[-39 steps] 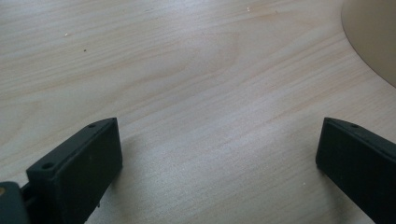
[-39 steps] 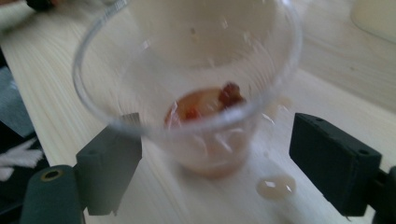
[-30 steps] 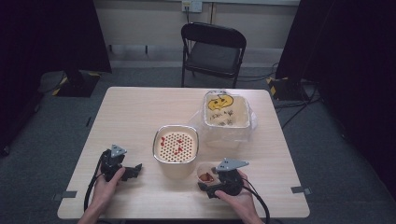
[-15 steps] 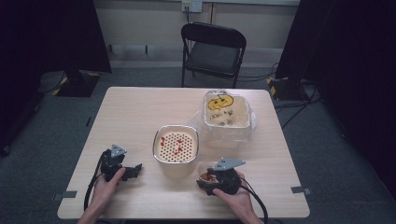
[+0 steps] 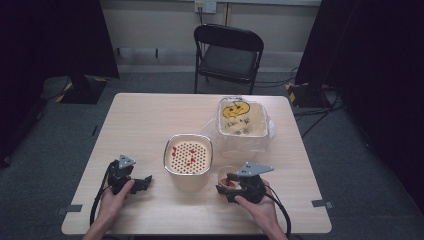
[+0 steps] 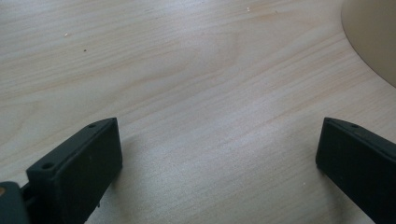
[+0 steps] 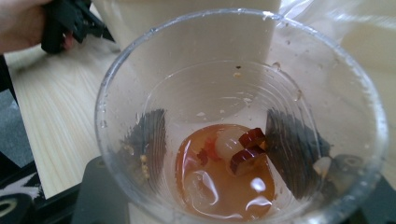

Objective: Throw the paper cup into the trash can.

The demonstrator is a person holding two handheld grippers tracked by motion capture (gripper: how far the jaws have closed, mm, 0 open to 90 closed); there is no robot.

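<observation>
A clear plastic cup [image 7: 233,116] with amber liquid, a pale fruit and dark red pieces at its bottom sits between the jaws of my right gripper [image 7: 219,140]. The jaws have just been closing and now press on its two sides, dark through the wall. From above, the cup [image 5: 225,178] is at the front right of the table with the right gripper [image 5: 226,186] around it. My left gripper [image 5: 145,181] rests open on the front left of the table, its jaws wide over bare wood [image 6: 219,154].
A cream bowl with a perforated strainer [image 5: 188,155] holding red bits stands between the two hands; its wall shows behind the cup [image 7: 187,14]. A container in a plastic bag [image 5: 242,120] sits behind it. A black chair [image 5: 227,50] is beyond the table.
My right gripper moved left onto the cup, its jaws closed on it, and it lifted a little. The left gripper stayed where it was.
</observation>
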